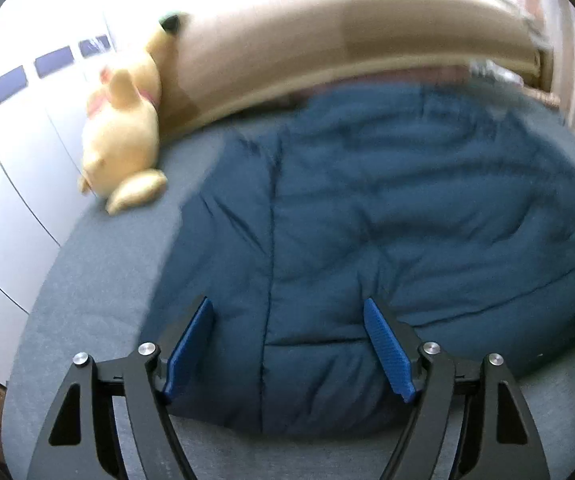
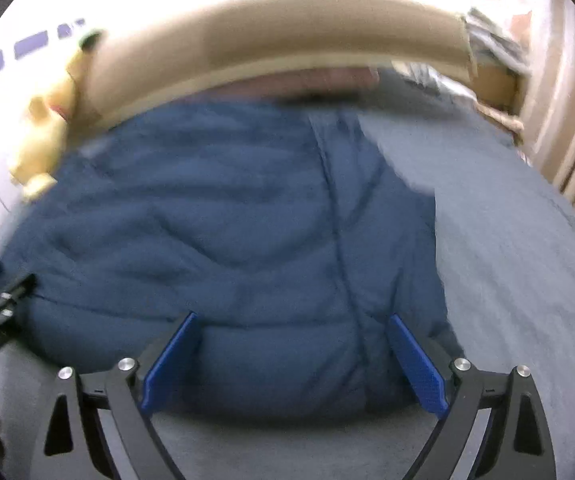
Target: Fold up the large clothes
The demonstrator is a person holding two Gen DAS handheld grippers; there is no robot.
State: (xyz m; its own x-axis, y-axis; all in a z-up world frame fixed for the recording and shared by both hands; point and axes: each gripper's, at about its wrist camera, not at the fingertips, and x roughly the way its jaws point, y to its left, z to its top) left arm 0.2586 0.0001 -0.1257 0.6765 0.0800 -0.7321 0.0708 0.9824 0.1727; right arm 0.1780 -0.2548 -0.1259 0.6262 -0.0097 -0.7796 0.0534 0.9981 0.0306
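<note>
**Padded blue jacket on a bed, both grippers open at its near edge**

Left wrist view, left to right. Upper left of the frame: pale wardrobe doors (image 1: 19, 168), then a yellow plush toy (image 1: 123, 136) leaning against a tan headboard (image 1: 327, 40) that arcs across the top. A grey bed cover (image 1: 99, 280) fills the lower left. The centre and right are taken by the blue quilted jacket (image 1: 387, 200), lying in a thick, rounded heap on the cover. At the bottom centre the left gripper (image 1: 287, 344) stands with its blue pads (image 1: 387, 352) spread wide on either side of the jacket's near edge; cloth lies between them, but the pads do not press on it.

Right wrist view, left to right. At the lower left edge a black linkage, probably the other gripper, shows beside the jacket (image 2: 227, 220). The plush toy (image 2: 47, 128) sits at upper left, the headboard (image 2: 267, 28) along the top. The jacket occupies the left and centre, its vertical seam running down to the right gripper (image 2: 291, 364), whose jaws are likewise wide apart over the near hem, gripping nothing. Grey bed cover (image 2: 527, 280) fills the right.

Progress, as a judgement: the jacket appears bunched into a bulky, roughly doubled shape, though blur hides how the layers lie. With both grippers free at the near hem, a further fold or a tidying of edges seems to remain.
</note>
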